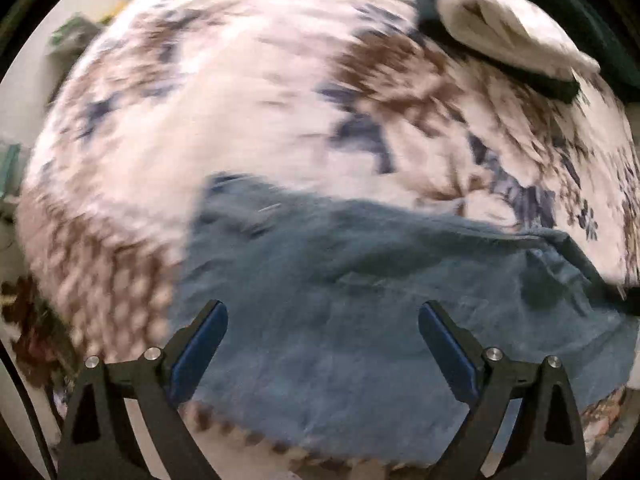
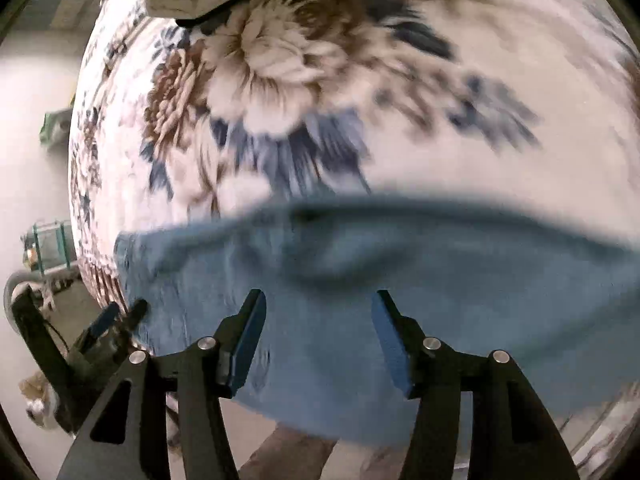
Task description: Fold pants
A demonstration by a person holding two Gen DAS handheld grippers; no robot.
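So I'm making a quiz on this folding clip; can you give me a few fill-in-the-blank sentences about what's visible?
1. The pants lying on the bed are ____ in colour.
2. The blanket under them has a ____ print.
3. Nothing is between the fingers of the left gripper, so it is ____.
4. At the far edge of the bed, a folded cream cloth lies on a ____ one.

Missing words: blue; flower; open; dark
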